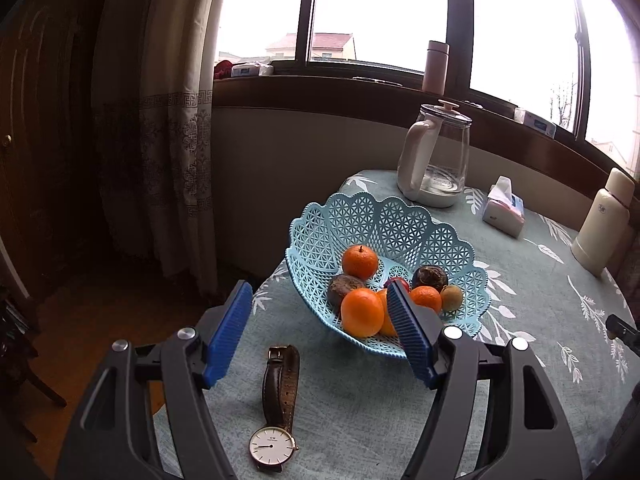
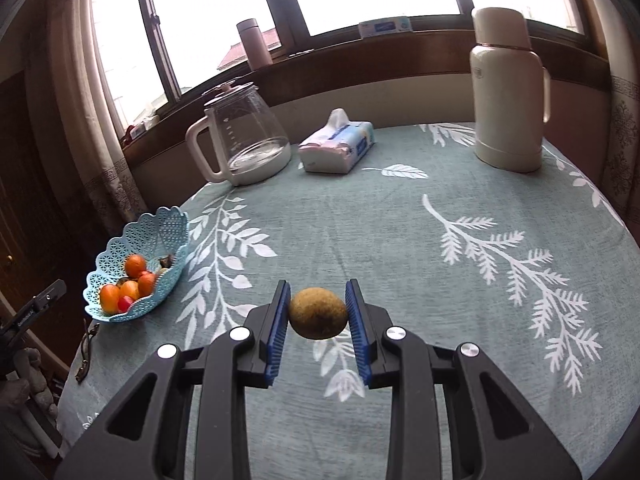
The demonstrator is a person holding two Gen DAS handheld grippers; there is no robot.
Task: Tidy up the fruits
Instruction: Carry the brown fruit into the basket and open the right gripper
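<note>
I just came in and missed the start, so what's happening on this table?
A person is sorting fruit with two handheld grippers. The right gripper has a brown kiwi between its fingers; whether it is lifted off the tablecloth is unclear. The left gripper is open and empty, near the blue basket, which already holds oranges, dark fruits and another kiwi. A wristwatch lies beside the basket.

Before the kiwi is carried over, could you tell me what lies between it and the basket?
Only bare tablecloth separates the kiwi from the basket, in the right wrist view.
</note>
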